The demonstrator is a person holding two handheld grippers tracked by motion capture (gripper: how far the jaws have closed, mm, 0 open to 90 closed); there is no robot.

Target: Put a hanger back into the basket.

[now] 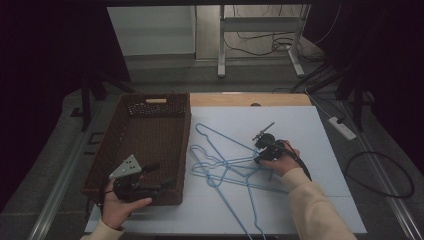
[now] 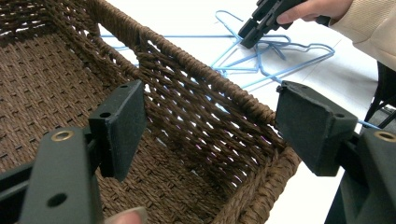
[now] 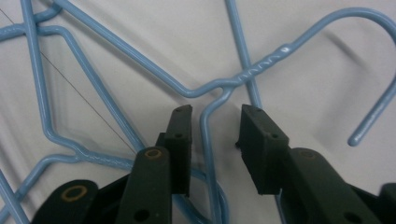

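A: Where is the right gripper (image 1: 263, 150) sitting at this moment?

B: In the high view it is sitting right of centre, over the pile of blue wire hangers (image 1: 225, 170) that is lying tangled on the white board (image 1: 310, 130). The person's right hand (image 1: 282, 160) is wrapping around it.

A: And its jaws?

B: They are standing partly open, fairly narrow. In the right gripper view one hanger wire (image 3: 208, 140), just below the twisted neck (image 3: 261, 65), is running up between the two pads. There is a gap on either side of it, so the pads are not pressing on it. The hook (image 3: 373, 60) is curving off at the upper right of that frame.

A: What about the left gripper (image 1: 155, 175)?

B: It is hovering at the lower left of the high view, held by the left hand (image 1: 117, 207), with its jaws spread wide and nothing between them. In the left gripper view the jaws are straddling the near wall of the brown woven basket (image 2: 205, 79) without touching it.

A: Where is the basket relative to the hangers?

B: The basket (image 1: 150, 135) is sitting at the left edge of the board, and the hangers are lying just beside it to the right, outside it. In the left gripper view they are showing beyond the basket rim at the upper right, with the right gripper (image 2: 254, 35) above them.
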